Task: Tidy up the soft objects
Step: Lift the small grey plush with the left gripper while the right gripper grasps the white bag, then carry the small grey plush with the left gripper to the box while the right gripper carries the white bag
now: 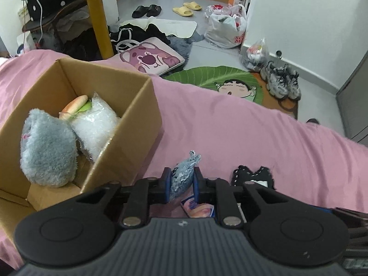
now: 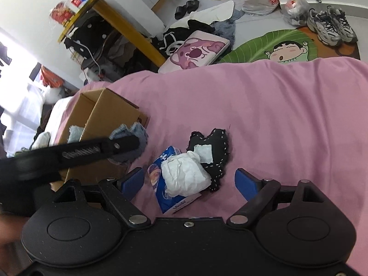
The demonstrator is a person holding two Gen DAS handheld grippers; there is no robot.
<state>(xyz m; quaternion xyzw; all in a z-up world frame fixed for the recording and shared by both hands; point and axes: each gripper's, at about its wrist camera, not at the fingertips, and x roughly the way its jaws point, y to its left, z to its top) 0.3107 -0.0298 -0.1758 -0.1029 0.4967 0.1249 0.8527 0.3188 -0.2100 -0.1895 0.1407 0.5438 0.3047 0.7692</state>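
Both claws differ: left claw (image 1: 182, 181) pinches a blue knitted pouch (image 1: 182, 177) (right claw (image 2: 189, 180) gapes)

Pink bedsheet (image 1: 230, 126); brown cardboard box (image 1: 128, 124); grey plush (image 1: 46, 151) and white plush (image 1: 96, 122) inside. Blue-grey knitted pouch (image 1: 181, 177). Black heart pad (image 2: 214, 142), white-stitched edge.

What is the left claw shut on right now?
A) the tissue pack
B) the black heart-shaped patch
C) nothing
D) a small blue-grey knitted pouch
D: in the left wrist view the left claw has its blue pads pressed on the small blue-grey knitted pouch, while the black heart-shaped patch lies apart on the pink bedsheet.
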